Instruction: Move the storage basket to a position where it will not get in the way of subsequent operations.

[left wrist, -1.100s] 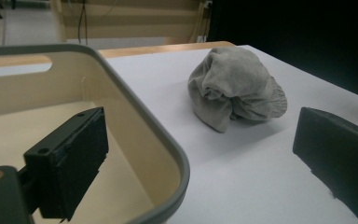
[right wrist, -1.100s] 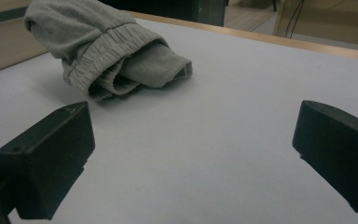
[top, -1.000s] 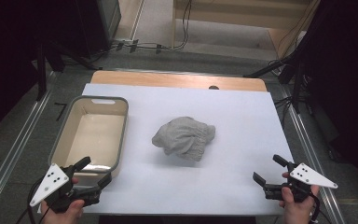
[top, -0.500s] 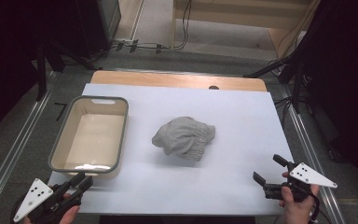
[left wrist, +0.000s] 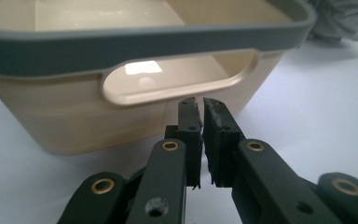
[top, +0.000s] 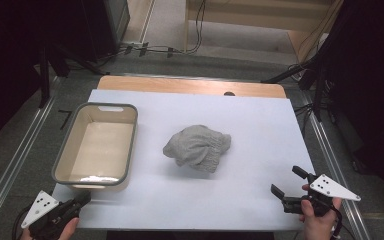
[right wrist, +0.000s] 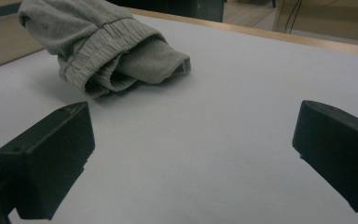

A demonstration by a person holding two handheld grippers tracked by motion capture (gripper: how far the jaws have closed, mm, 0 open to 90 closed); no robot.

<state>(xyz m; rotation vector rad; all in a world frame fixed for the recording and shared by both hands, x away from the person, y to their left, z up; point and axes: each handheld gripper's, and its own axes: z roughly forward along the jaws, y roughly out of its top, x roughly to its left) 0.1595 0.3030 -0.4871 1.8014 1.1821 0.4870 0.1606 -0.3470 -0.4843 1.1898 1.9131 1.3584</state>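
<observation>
Two claws wait near the grey garment [top: 198,148]: my right [top: 286,192] gapes wide, left [top: 82,198] clenched empty; I should approach low.

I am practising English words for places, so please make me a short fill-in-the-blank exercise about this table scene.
1. The grey garment lies crumpled on the ____ sheet.
2. The jaws of the right gripper stand ____.
3. The beige tub with a grey rim holds ____.
4. The left gripper points at the tub's ____ cutout.

Missing words: white; open; nothing; handle
</observation>
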